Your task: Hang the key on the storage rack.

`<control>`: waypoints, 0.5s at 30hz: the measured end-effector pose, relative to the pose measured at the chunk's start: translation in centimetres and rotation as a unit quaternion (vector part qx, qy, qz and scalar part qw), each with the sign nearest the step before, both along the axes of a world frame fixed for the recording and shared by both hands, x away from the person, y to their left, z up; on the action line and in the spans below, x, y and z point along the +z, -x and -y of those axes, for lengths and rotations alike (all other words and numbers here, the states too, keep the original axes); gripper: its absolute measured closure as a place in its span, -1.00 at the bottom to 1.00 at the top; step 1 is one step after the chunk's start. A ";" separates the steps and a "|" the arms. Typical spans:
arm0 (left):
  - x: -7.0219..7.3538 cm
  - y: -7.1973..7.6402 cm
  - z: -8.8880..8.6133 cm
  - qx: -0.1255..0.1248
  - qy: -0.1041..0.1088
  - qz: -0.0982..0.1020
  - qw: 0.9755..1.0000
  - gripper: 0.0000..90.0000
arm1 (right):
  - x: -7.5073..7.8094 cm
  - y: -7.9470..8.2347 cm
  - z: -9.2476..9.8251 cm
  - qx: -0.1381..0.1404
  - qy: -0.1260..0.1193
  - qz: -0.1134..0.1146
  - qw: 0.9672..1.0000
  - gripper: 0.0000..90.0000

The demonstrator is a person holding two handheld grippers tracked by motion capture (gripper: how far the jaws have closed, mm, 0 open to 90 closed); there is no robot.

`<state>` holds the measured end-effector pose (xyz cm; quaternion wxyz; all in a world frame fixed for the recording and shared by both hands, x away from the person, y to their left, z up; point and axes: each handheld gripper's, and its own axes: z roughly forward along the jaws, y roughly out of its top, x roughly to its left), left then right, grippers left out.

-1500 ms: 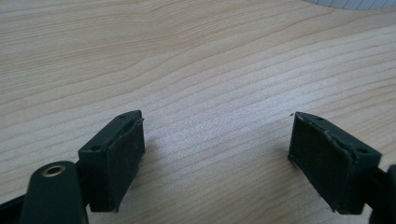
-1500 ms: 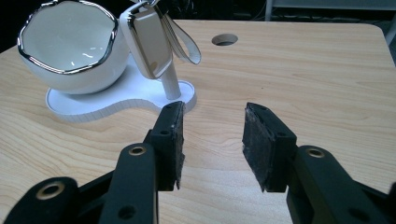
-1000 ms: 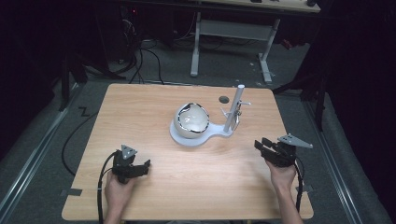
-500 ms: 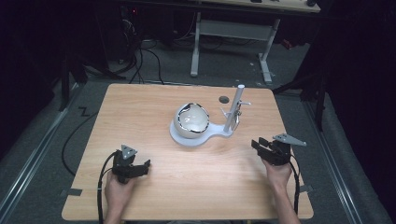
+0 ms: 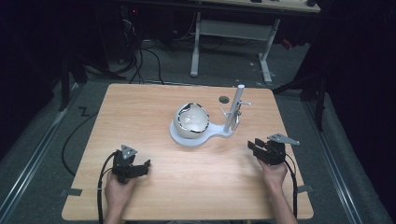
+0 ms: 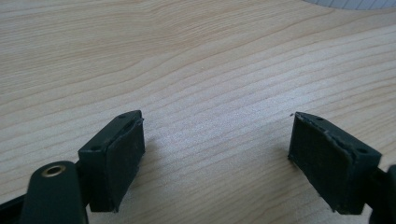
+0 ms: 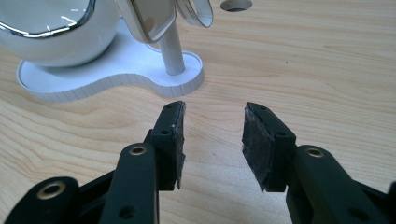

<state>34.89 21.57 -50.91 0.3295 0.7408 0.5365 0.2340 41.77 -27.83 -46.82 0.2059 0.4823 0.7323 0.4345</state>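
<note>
Right gripper [image 5: 261,150] stood parted with nothing between its pads, low over the table [image 5: 154,107] | white stand [image 7: 140,77] with its upright post [image 7: 172,51] lay just ahead of its jaws, apart; bowl [image 5: 191,120] ahead-left | left gripper [image 6: 217,154] gaped wide over bare wood, well apart from stand

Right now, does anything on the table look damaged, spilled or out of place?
Nothing stands out. The white bowl sits upright on its white base, the post stands straight, and the wooden table shows no spill. Both grippers are open, holding nothing.
</note>
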 end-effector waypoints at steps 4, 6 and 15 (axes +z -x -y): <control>0.0 0.0 0.0 0.000 0.000 0.000 1.000 -0.58 | -0.3 0.1 0.0 -0.002 0.006 0.000 1.000 0.29; 0.0 0.0 0.0 0.000 0.000 0.000 1.000 -0.58 | -0.6 0.0 0.1 -0.006 0.007 -0.005 1.000 0.28; 0.0 0.0 0.0 0.000 0.000 0.000 1.000 -0.58 | -1.5 -0.2 -0.2 -0.005 0.019 -0.014 1.000 0.26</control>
